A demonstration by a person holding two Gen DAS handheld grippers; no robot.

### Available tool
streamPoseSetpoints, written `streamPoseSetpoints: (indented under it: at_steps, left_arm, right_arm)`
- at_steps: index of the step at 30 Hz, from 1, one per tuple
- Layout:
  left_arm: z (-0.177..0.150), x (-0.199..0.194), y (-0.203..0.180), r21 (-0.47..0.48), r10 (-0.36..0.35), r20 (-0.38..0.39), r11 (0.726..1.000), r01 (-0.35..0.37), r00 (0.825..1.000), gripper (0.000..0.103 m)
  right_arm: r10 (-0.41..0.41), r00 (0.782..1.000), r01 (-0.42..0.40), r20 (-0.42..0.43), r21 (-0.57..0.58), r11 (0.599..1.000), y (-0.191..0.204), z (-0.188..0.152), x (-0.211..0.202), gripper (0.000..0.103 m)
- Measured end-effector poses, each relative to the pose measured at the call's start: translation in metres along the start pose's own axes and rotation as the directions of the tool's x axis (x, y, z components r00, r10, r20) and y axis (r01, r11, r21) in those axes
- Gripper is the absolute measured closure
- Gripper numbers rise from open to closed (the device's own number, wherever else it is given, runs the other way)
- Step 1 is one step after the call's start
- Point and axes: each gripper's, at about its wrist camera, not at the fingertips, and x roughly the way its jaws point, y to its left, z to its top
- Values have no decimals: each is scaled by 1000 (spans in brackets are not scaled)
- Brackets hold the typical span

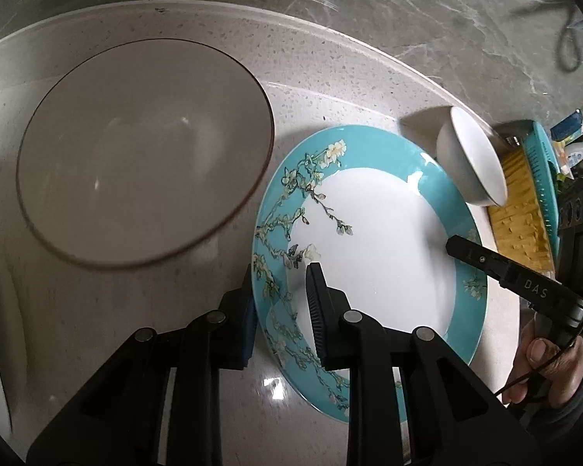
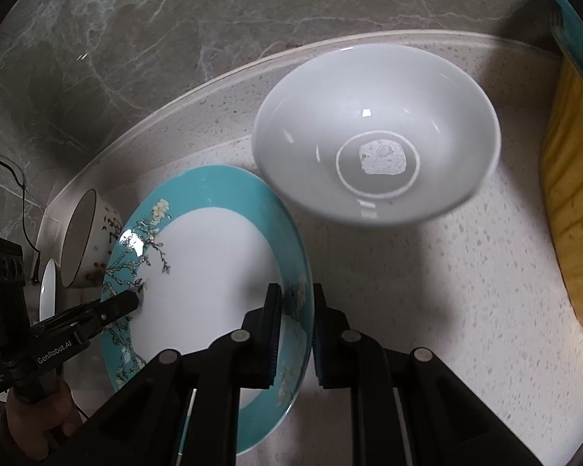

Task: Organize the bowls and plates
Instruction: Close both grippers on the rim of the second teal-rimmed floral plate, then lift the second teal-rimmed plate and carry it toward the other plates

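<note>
A teal-rimmed plate [image 1: 369, 240] [image 2: 213, 256] with a blossom branch pattern and a white centre lies on the pale speckled table. My left gripper [image 1: 280, 275] is shut on its left rim, one pad on each side. My right gripper [image 2: 296, 291] is shut on the opposite rim in the same way. A large pale bowl [image 1: 144, 147] with a dark rim stands just left of the plate; it shows as a bowl [image 2: 85, 240] with writing and red flowers on its side. A small white bowl [image 1: 470, 159] [image 2: 377, 132] sits beyond the plate's right side, close to its rim.
A teal basket [image 1: 540, 155] holding a yellow mat [image 1: 524, 209] [image 2: 571, 194] stands at the right of the table. The round table edge [image 1: 330, 35] curves behind the dishes, with grey marble floor beyond. A hand [image 1: 544, 365] holds the right gripper's handle.
</note>
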Motion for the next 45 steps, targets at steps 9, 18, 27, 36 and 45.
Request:
streamPoseSetpoints:
  at_steps: [9,18,27,36,45]
  left_arm:
    - [-26,-42,-23,60,-14,36,998,11,999,82]
    - [-83,-96,-51,144,-56,36,988,50,998,82]
    - [-181,-108,-61,235,-71,-71,968,86,995,82]
    - [-241,-98,-65,327,-27,-113,943,63,993,82]
    - [-269,-93,-75,387,15,-116,922,31,993,81]
  right_arm:
    - [6,999,-6,46,-7,1000,9,-14,-36,87]
    - [4,993,-2,118,-18,1000,25,-71,-105,87]
    - [-31,991,26,128,35,999,25,-172,-142,87]
    - [-106,989,99,102,75,992,16,-243,-136,87]
    - [-163,981,156,106,69,985,14,-274,-130,86]
